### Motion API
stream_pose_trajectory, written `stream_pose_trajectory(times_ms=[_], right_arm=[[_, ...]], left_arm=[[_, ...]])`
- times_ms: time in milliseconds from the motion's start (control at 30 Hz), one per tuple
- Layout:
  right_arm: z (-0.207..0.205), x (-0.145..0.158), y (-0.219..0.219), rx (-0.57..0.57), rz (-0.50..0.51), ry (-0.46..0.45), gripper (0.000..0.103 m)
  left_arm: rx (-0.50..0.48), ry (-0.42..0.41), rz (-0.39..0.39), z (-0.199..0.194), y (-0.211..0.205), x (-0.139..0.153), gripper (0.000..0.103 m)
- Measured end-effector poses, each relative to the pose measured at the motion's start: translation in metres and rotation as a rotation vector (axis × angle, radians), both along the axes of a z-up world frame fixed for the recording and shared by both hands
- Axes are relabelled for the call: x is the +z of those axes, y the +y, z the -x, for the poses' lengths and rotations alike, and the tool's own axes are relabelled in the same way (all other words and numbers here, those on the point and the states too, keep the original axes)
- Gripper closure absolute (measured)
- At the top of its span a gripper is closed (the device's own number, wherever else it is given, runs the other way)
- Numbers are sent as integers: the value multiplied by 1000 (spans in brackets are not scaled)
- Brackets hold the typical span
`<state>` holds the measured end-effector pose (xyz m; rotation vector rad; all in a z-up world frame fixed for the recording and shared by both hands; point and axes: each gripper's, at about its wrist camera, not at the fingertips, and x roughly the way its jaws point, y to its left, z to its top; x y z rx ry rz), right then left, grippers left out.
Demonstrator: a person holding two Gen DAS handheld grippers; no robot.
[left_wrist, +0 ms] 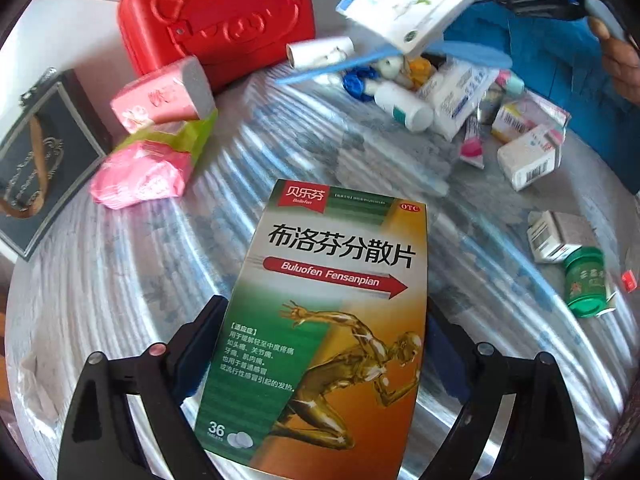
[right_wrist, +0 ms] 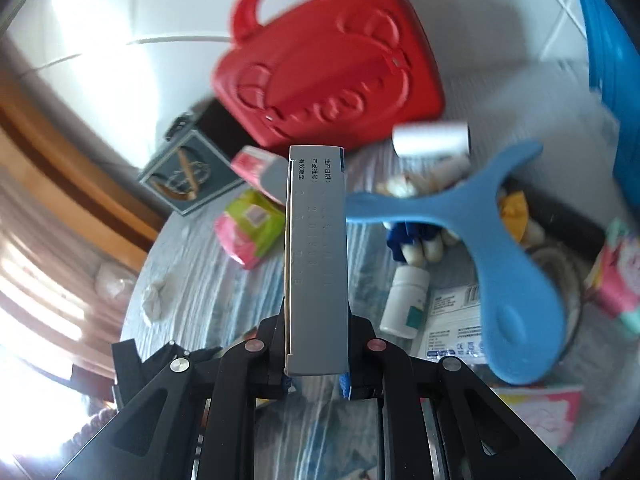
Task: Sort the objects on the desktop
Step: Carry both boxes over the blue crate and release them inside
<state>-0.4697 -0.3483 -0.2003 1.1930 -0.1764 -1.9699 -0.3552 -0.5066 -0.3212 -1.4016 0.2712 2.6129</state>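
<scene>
1. Green and orange fills my left wrist view: the ibuprofen box (left_wrist: 320, 320) sits between the black fingers of my left gripper (left_wrist: 320, 344), whose jaws stand spread wide; its left edge runs along the left finger (left_wrist: 200, 344), but I cannot tell whether the pads press on it
2. Under that box lies the tabletop (left_wrist: 120, 280), covered in a shiny ribbed sheet over a blue floral cloth
3. My right gripper (right_wrist: 316, 344) has its jaws pinching a slim grey box (right_wrist: 316, 240), seen edge-on with a printed date strip and held clear of the tabletop; in the left view the same box (left_wrist: 404, 4) shows a white and blue face at the upper right
4. Just right of the grey box I see a blue Y-shaped plastic piece (right_wrist: 500, 248), blurred
5. Right of the ibuprofen box, a green jar (left_wrist: 586, 282) lies tipped beside a small white carton (left_wrist: 556, 236)
6. Further off, a loose heap of medicine cartons and a white bottle (left_wrist: 404, 106) lies on the tabletop
7. On the left, pink tissue packs (left_wrist: 148, 168) lie stacked, with a dark framed picture (left_wrist: 40, 160) beyond them
8. Farthest back stands a red plastic case (left_wrist: 220, 12) with a handle, a white roll (left_wrist: 320, 52) lying at its foot
</scene>
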Motion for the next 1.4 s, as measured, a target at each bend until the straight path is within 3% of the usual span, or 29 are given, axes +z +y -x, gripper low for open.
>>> stream_pose_trajectory(times_ms=[200, 367, 500, 733, 833, 933, 1133, 1233, 1300, 1333, 1400], right_arm=[[-43, 66, 39, 1, 57, 117, 86], [-82, 131, 99, -83, 144, 244, 86], [-116, 184, 168, -210, 194, 362, 86], [-164, 251, 319, -475, 200, 537, 86], [-170, 265, 376, -556, 174, 571, 86], [-165, 271, 430, -617, 153, 574, 86], [-114, 276, 516, -697, 106, 544, 86], [-82, 278, 537, -697, 20, 506, 75], [-71, 278, 548, -731, 20, 524, 27], [-70, 280, 554, -741, 24, 550, 22], [-71, 286, 557, -734, 33, 591, 21]], left_arm=[[56, 154, 20, -28, 10, 64, 10], [6, 305, 68, -37, 53, 139, 10], [-97, 443, 54, -37, 118, 205, 10], [-303, 610, -101, -22, 273, 310, 10], [-378, 672, -128, -13, 340, 335, 10], [-417, 673, -152, 6, 403, 349, 10], [-399, 665, -69, 50, 499, 367, 9], [-349, 659, -47, 66, 520, 377, 7], [-307, 655, -47, 72, 526, 382, 1], [-282, 661, -48, 75, 527, 383, 0], [-252, 658, -53, 76, 525, 384, 0]])
